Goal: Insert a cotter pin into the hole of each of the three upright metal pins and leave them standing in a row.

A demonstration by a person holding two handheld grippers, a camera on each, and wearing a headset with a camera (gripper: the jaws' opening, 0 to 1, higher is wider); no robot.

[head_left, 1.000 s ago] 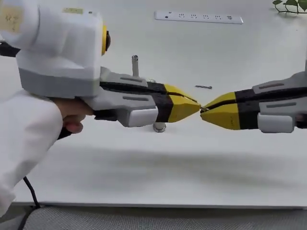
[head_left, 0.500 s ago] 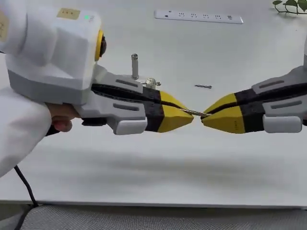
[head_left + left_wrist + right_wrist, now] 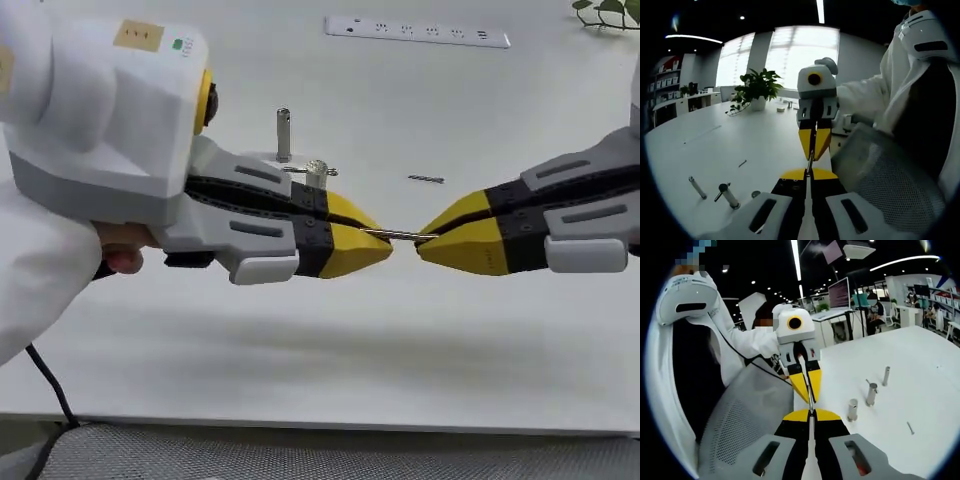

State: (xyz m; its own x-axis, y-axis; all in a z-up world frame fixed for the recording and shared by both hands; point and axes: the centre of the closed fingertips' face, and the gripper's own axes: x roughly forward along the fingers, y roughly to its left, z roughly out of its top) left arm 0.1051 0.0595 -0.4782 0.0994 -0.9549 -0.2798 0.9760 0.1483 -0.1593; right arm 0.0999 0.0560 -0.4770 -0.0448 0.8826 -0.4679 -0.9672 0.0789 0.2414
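**Cotter pin [image 3: 400, 235] being held in mid-air between two grippers above the workbench [image 3: 300, 340].**
The left gripper [image 3: 385, 246] and right gripper [image 3: 422, 243], tip to tip a second ago, are drawing apart, each clamping one end of the pin; insertion is not yet beginning. The right gripper view is showing three upright metal pins [image 3: 871, 394] in a row; the head view is showing two, plus a spare cotter pin [image 3: 426, 179] lying beyond.
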